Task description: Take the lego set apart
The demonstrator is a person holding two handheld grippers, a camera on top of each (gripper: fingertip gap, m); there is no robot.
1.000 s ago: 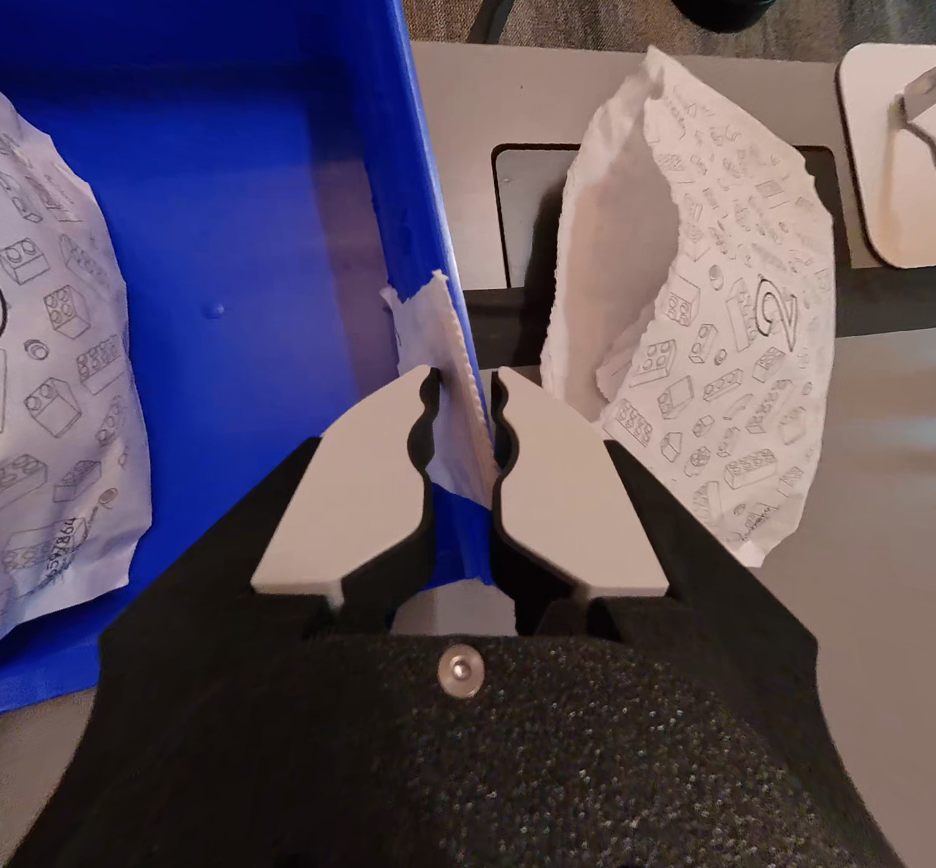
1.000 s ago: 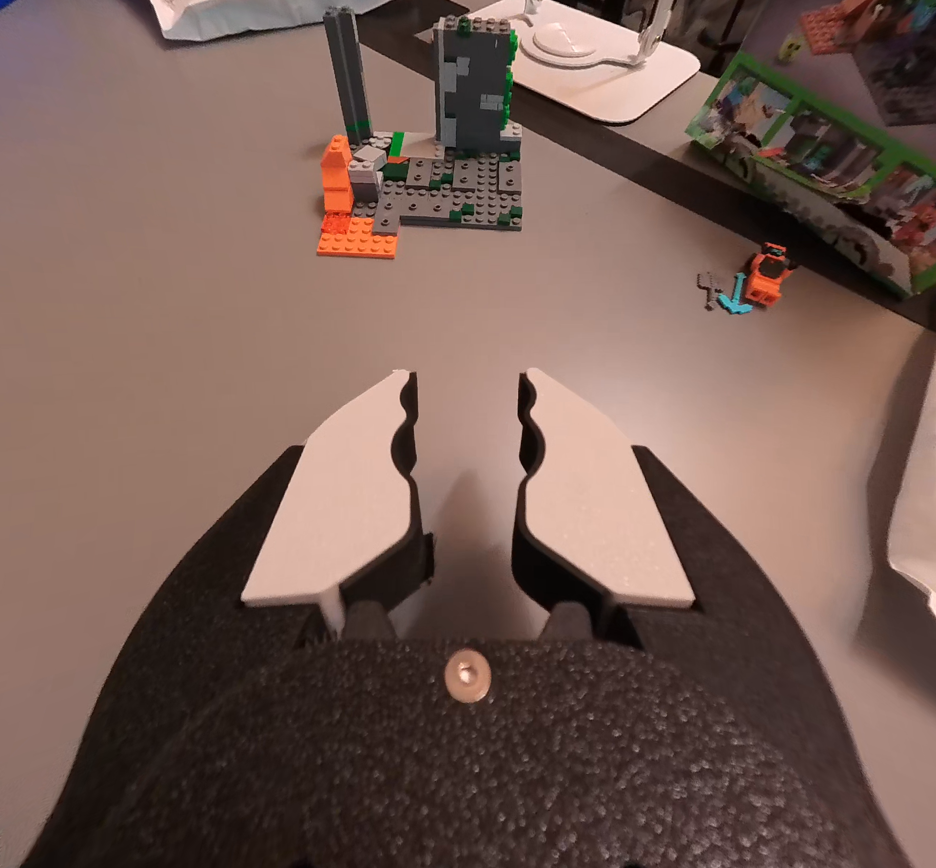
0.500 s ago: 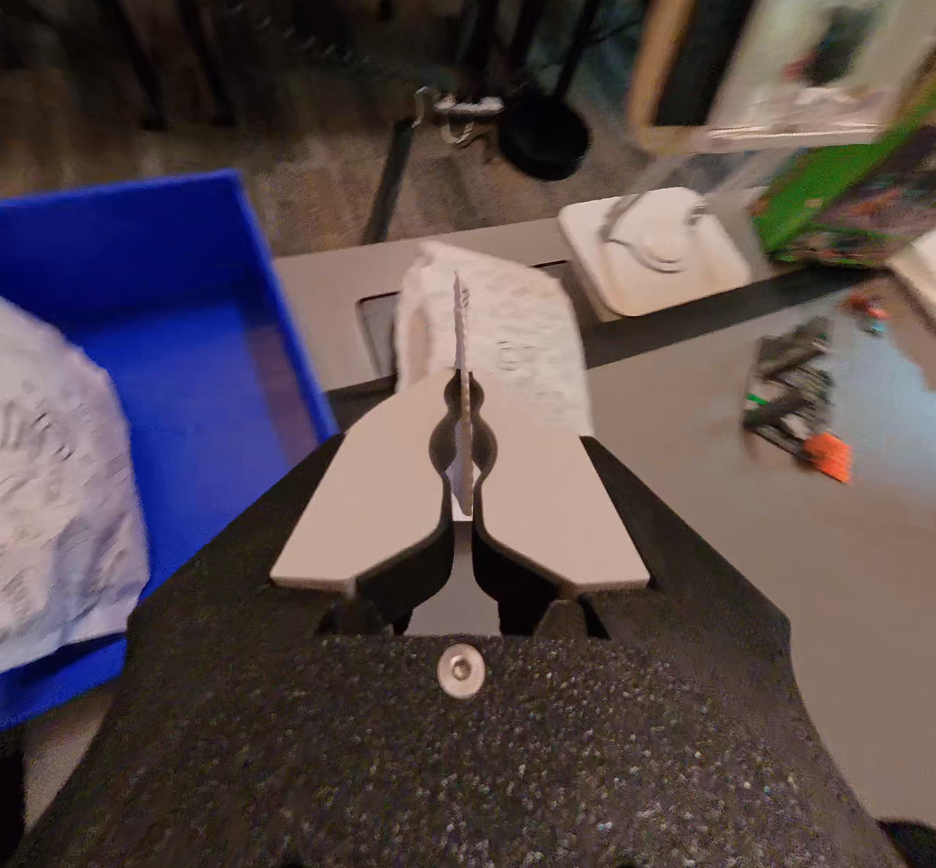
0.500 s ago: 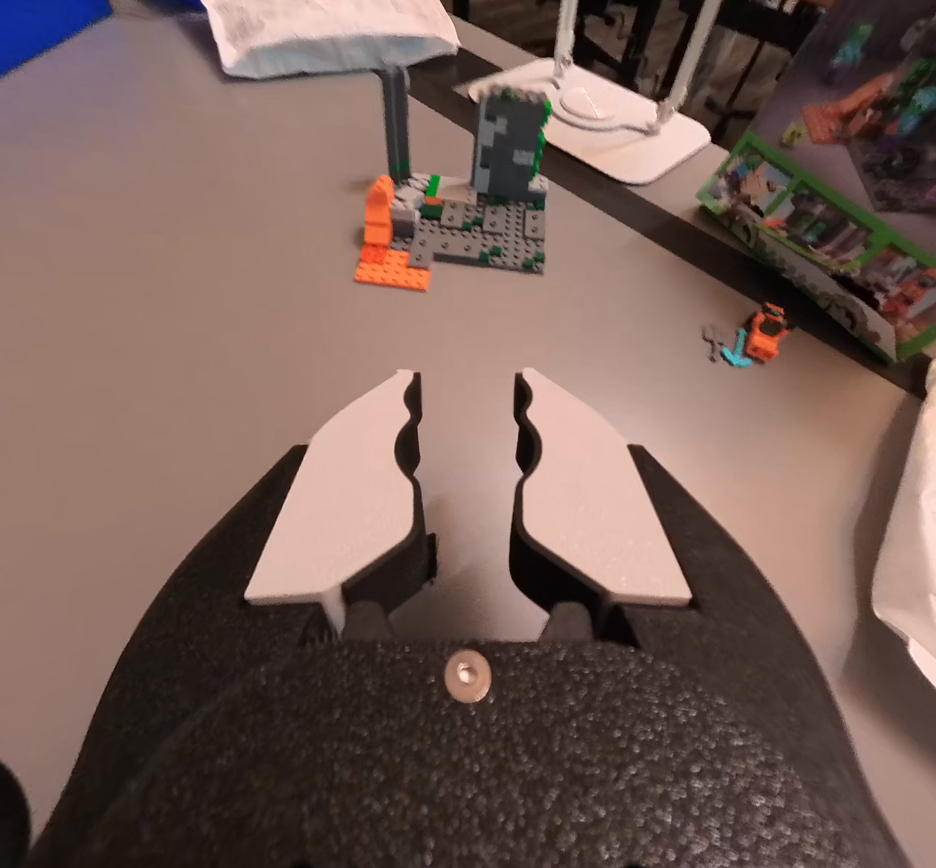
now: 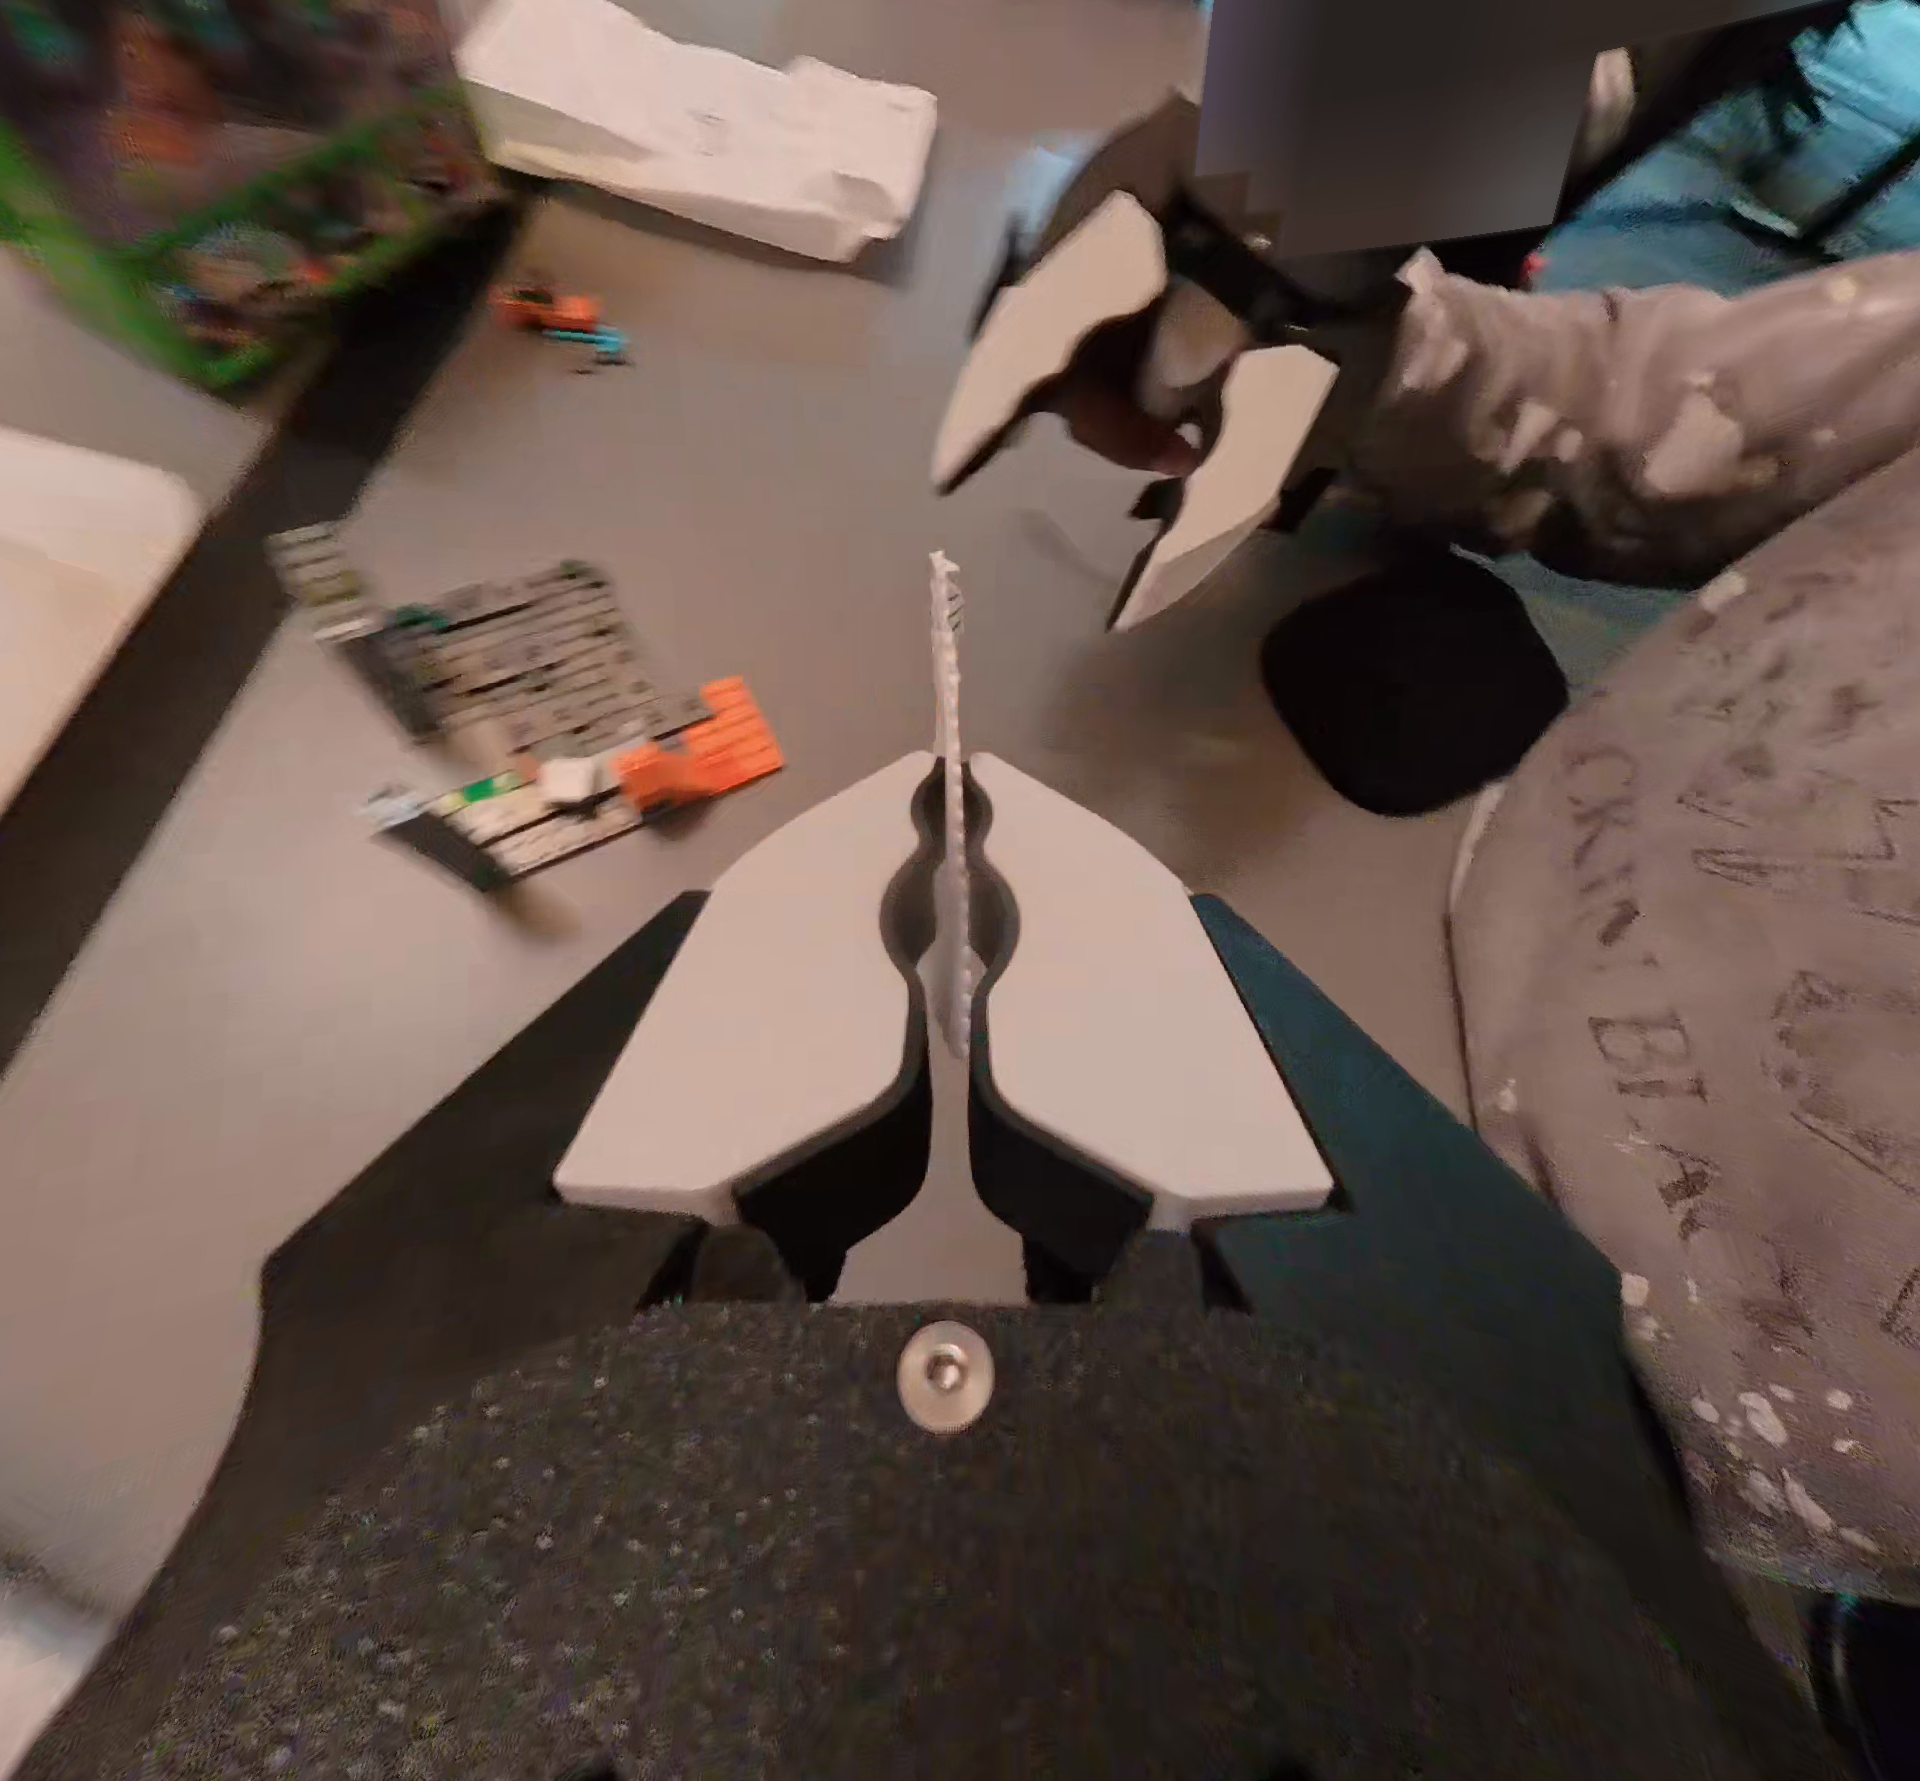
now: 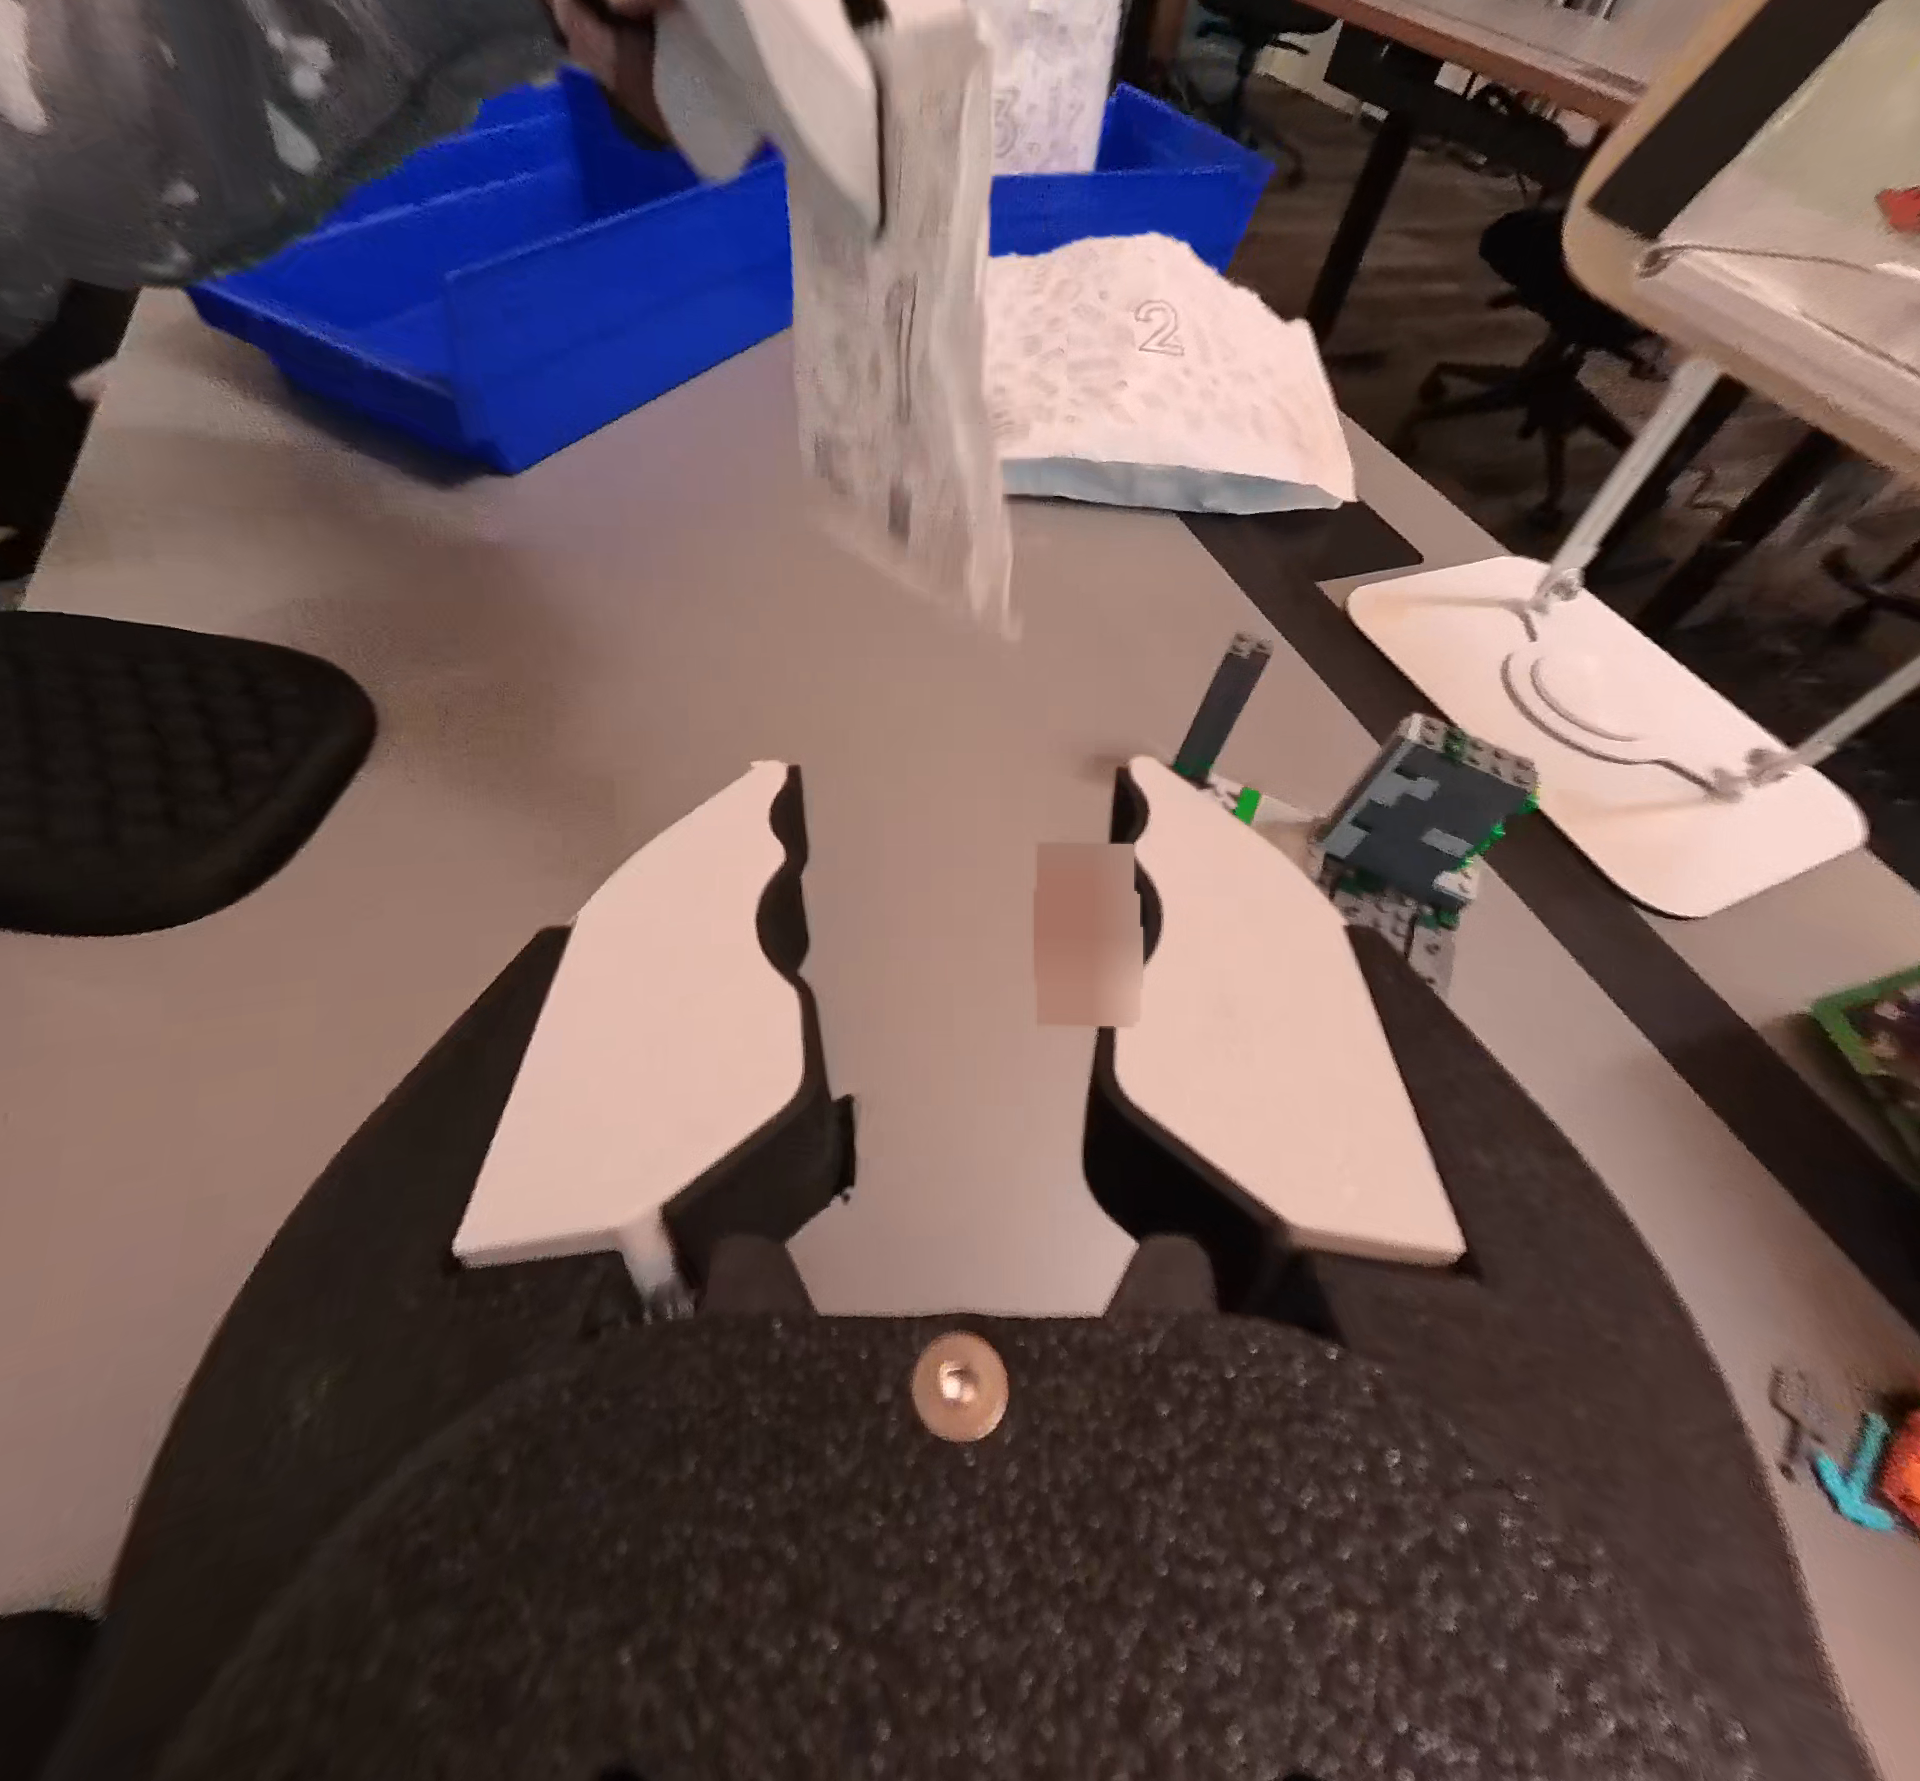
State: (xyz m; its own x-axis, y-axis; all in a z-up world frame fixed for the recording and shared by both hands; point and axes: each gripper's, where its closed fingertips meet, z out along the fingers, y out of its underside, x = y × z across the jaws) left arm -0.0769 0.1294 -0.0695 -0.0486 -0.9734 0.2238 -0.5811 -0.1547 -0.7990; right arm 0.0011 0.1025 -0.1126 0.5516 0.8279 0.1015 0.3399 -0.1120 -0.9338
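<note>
Left hand-held gripper (image 5: 952, 775) pinches a printed paper bag (image 6: 904, 360) above the table (image 6: 623, 609); right hand-held gripper (image 6: 951, 775) gapes empty, just left of the lego set (image 6: 1423, 827).

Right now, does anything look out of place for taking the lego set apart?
Yes. The left tool is shut on a printed paper bag, held in the air over the table, not on bricks. The lego build sits untouched below, and the right tool is open and empty.
</note>
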